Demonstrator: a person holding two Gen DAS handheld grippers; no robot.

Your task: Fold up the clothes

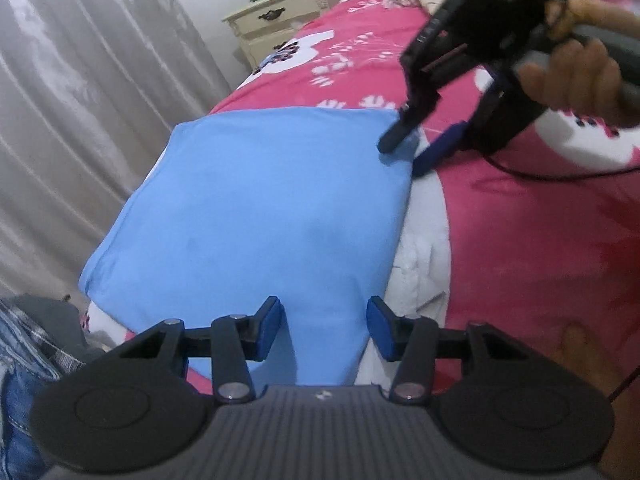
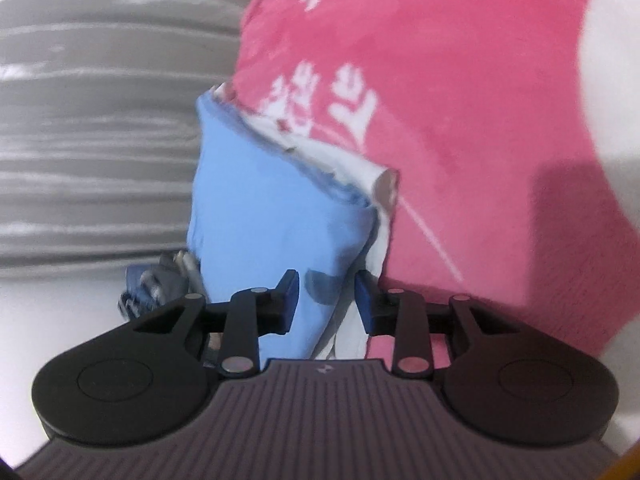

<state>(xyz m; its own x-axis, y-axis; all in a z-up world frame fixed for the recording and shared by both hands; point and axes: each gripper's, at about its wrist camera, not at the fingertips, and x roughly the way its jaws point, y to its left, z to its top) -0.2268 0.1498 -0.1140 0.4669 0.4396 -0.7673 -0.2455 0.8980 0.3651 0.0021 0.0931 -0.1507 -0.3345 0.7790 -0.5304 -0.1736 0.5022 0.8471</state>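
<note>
Our left gripper (image 1: 326,328) hangs over the near end of the light blue garment (image 1: 256,200), its blue pads spread with cloth showing between them but no pinch that we can see; we judge it is placed there to take the near edge for the next fold. That garment lies flattened into a rough rectangle along the left edge of the bed, on the pink patterned bedspread (image 1: 520,232), close to where the bed drops toward the grey curtain (image 1: 80,80). At the garment's far right corner our right gripper (image 1: 404,148) comes down, held in a hand (image 1: 572,76); its own camera shows the pads (image 2: 289,300) parted on either side of a blue fold (image 2: 280,200), not squeezing it. We take the paired placement, one tool at each end, as meant to lift both ends evenly.
</note>
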